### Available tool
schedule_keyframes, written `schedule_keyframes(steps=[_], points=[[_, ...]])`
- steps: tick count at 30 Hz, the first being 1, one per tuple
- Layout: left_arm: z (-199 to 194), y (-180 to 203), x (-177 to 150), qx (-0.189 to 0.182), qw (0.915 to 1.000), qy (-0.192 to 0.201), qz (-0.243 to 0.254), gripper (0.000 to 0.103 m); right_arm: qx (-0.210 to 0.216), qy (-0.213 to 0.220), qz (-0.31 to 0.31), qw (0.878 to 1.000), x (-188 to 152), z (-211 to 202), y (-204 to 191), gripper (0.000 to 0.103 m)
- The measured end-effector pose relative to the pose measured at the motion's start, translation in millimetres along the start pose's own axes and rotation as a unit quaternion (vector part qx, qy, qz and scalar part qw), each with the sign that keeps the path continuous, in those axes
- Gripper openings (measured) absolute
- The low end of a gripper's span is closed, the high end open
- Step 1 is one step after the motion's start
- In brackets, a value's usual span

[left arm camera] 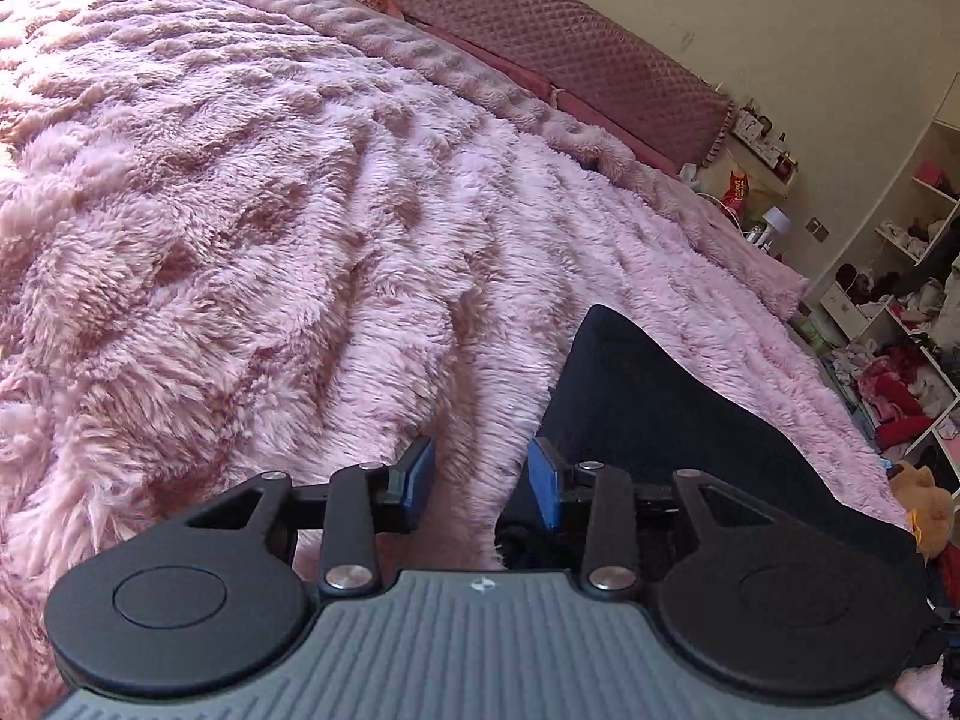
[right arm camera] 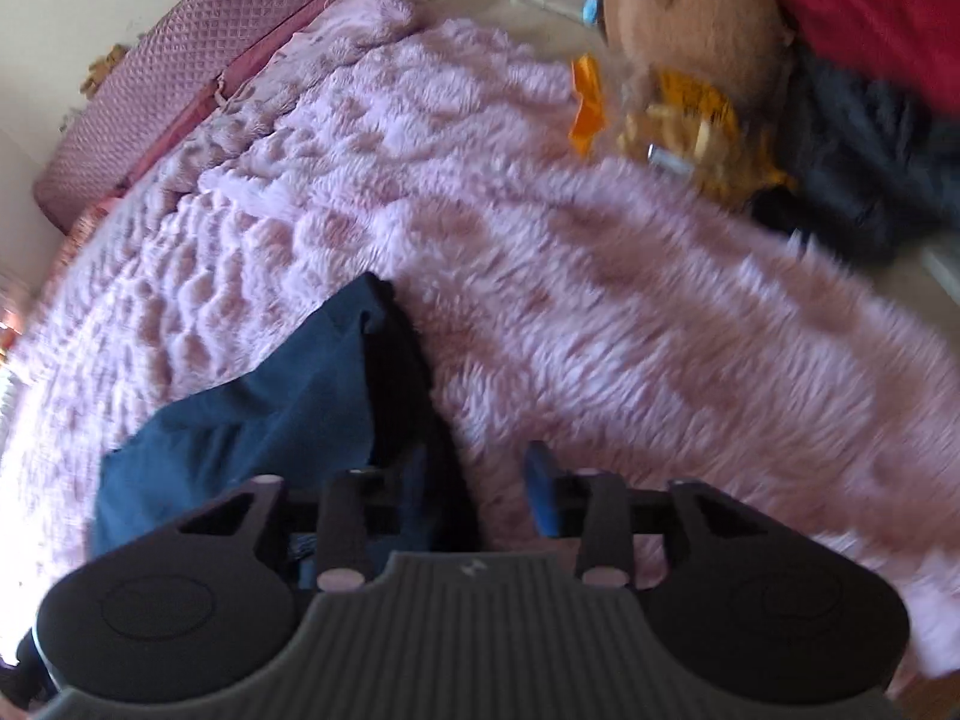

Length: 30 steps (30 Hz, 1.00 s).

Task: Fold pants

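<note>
The dark navy pants [left arm camera: 666, 414] lie folded on a fluffy pink blanket [left arm camera: 252, 228]. In the left wrist view my left gripper [left arm camera: 480, 480] stands open just left of the pants' edge, with only pink pile between its blue pads [left arm camera: 543, 483]. In the blurred right wrist view the pants [right arm camera: 282, 396] lie to the lower left. My right gripper [right arm camera: 480, 492] is open over their right edge. Its right pad [right arm camera: 540, 495] is above the blanket [right arm camera: 600, 300], while its left finger is lost against the dark cloth. Neither gripper holds anything.
A quilted mauve headboard [left arm camera: 576, 54] runs along the bed's far side. Cluttered shelves [left arm camera: 900, 324] stand to the right. A brown plush toy [right arm camera: 690, 18], an orange packet [right arm camera: 690, 126] and dark and red clothes [right arm camera: 870, 138] lie beyond the blanket's edge.
</note>
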<state>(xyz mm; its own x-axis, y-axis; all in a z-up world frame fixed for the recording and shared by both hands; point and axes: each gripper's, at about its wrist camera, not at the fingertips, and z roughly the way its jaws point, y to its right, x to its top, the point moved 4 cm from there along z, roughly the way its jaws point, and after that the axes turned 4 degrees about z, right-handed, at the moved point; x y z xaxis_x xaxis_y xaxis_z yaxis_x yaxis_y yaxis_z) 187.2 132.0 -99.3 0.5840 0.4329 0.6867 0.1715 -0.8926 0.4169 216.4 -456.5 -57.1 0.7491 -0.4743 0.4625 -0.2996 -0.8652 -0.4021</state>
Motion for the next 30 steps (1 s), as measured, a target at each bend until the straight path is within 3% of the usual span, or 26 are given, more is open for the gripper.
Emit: schedule_keyframes(steps=[2, 5, 7, 9, 14, 18, 21, 23, 25, 28, 30], points=[[0.6, 1.8, 1.0, -0.003, 1.0, 0.002, 0.005, 0.042, 0.037, 0.052, -0.082, 0.995, 5.6, -16.1, -28.7, 0.034], [3.7, 1.6, 1.7, -0.01, 0.9999, 0.002, 0.01, 0.043, 0.138, 0.071, -0.175, 0.972, 9.8, -21.8, -84.6, 0.034], [7.6, -3.4, 1.8, -0.022, 0.9998, -0.002, -0.001, 0.043, 0.202, 0.057, -0.224, 0.952, 7.3, -10.4, -127.9, 0.036], [13.6, -10.6, 2.6, -0.043, 0.9988, -0.009, -0.023, 0.043, 0.244, 0.032, -0.27, 0.931, -0.8, 10.7, -170.4, 0.055], [23.1, -26.3, 7.5, -0.124, 0.9884, -0.04, -0.078, 0.049, 0.3, -0.046, -0.36, 0.882, -31.1, 81.7, -262.5, 0.056], [21.6, -48.6, 2.9, -0.18, 0.9715, -0.067, -0.139, 0.051, 0.331, -0.124, -0.356, 0.865, -38.0, 136.0, -312.5, 0.074], [21.6, -70.5, -0.7, -0.205, 0.9581, -0.063, -0.19, 0.051, 0.323, -0.209, -0.328, 0.863, -36.4, 180.6, -337.9, 0.074], [26.3, -77.0, 2.1, -0.218, 0.9521, -0.068, -0.203, 0.051, 0.333, -0.22, -0.318, 0.86, -31.3, 202.8, -351.6, 0.074], [32.5, -77.5, 5.7, -0.22, 0.953, -0.071, -0.196, 0.051, 0.355, -0.236, -0.298, 0.854, -28.5, 218.5, -361.9, 0.073], [38.9, -78.5, 9.0, -0.21, 0.9568, -0.068, -0.189, 0.051, 0.388, -0.274, -0.295, 0.829, -35.8, 235.4, -382.0, 0.073], [42.5, -79.4, 11.8, -0.214, 0.9549, -0.067, -0.194, 0.051, 0.409, -0.296, -0.283, 0.816, -39.2, 246.5, -390.2, 0.068]])
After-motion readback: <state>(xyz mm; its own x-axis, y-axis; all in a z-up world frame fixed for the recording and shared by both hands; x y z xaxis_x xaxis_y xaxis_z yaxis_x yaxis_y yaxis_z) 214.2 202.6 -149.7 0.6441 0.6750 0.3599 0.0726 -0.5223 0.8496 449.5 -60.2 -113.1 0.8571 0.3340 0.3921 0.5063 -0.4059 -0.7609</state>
